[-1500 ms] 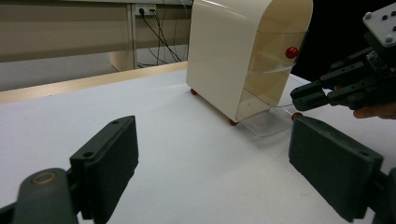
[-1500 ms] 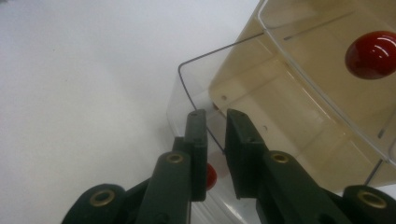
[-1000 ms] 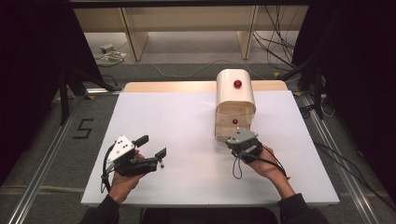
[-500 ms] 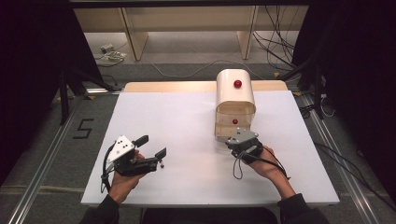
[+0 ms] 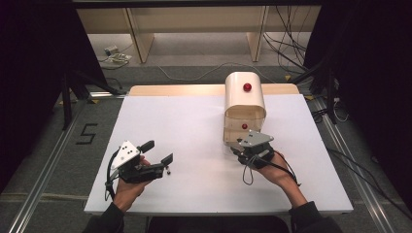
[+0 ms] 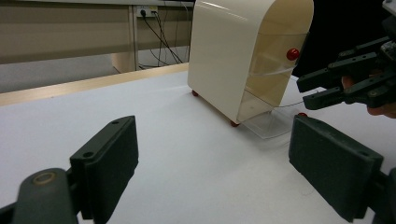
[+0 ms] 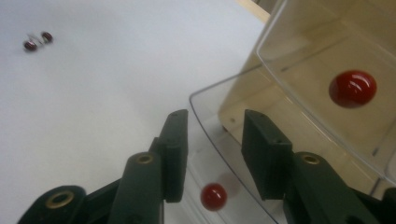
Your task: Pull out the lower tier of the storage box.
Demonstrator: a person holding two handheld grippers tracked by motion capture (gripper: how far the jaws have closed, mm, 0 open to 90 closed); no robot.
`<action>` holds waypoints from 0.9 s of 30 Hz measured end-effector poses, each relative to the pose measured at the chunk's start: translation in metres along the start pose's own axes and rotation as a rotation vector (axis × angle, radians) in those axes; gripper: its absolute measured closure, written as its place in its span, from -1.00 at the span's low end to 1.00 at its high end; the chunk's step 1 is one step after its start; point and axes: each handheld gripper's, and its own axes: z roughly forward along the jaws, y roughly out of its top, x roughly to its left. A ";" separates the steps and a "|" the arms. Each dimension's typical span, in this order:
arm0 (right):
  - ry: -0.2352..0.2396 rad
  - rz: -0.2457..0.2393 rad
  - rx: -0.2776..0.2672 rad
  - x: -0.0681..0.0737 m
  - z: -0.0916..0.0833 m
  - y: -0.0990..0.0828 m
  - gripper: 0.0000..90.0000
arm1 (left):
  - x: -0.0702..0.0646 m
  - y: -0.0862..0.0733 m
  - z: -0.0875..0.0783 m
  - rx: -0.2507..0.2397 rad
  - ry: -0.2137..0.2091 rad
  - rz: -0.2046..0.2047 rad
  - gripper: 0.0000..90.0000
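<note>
1. A white rectangular table (image 5: 194,131) stands on a grey floor, with pale wooden furniture legs and loose cables in the dim background beyond it.
2. On the far right part of the table stands a cream round-topped bread-box-like container (image 5: 244,99), with a small red knob on its top and small red feet under its corners.
3. Its clear plastic door (image 7: 233,140) is swung down at the front and lies low over the table; a red round knob (image 7: 213,196) on it sits near the door's outer edge.
4. Inside the cream container a second red round knob (image 7: 352,88) shows on a clear panel.
5. The right gripper (image 5: 243,145), black with a grey three-cornered plate on top, is held just in front of the container's open mouth, over the lowered door.
6. In the right gripper view its jaws have just been opening and now stand partly apart; the door's curved edge and its red knob lie in the gap, and neither pad presses on them.
7. The left gripper (image 5: 158,152) rests in the person's hand on the near left part of the table, well apart from the container, jaws spread wide with only bare tabletop between them.
8. Two tiny dark red beads (image 7: 38,40) lie on the table just beside the left gripper's jaw tip.
</note>
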 end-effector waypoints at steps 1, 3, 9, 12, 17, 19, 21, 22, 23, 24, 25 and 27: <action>0.009 0.002 -0.010 0.001 -0.001 0.001 0.28 | 0.000 0.000 0.000 0.000 0.000 0.000 -0.65; 0.018 0.013 -0.027 0.003 -0.002 0.004 0.23 | 0.000 0.000 0.000 -0.001 0.000 0.001 -0.65; 0.037 0.022 -0.061 0.009 -0.005 0.010 0.12 | 0.000 0.000 0.000 -0.002 0.001 0.001 -0.65; 0.052 0.033 -0.065 0.011 -0.005 0.012 0.10 | 0.000 0.000 0.000 -0.002 0.001 0.001 -0.65; 0.068 0.032 -0.078 0.016 -0.005 0.016 0.06 | 0.000 0.000 0.000 -0.002 0.003 0.000 -0.65; 0.072 0.034 -0.080 0.018 -0.005 0.017 0.05 | 0.000 0.000 0.000 -0.004 0.003 0.001 -0.65; 0.077 0.031 -0.082 0.020 -0.005 0.018 0.04 | 0.000 0.000 0.000 -0.003 0.003 0.001 -0.65; 0.079 0.030 -0.083 0.020 -0.005 0.018 0.04 | 0.000 0.000 0.000 -0.003 0.003 0.001 -0.65; 0.081 0.034 -0.083 0.021 -0.005 0.018 0.04 | 0.000 0.000 0.000 -0.002 0.003 0.001 -0.65; 0.084 0.036 -0.084 0.022 -0.005 0.019 0.04 | 0.000 0.000 0.000 -0.002 0.003 0.001 -0.65; 0.088 0.038 -0.087 0.022 -0.005 0.019 0.03 | 0.000 0.000 0.000 -0.002 0.003 0.001 -0.65; 0.091 0.040 -0.090 0.022 -0.004 0.020 0.03 | 0.000 0.000 0.000 -0.003 0.003 0.000 -0.65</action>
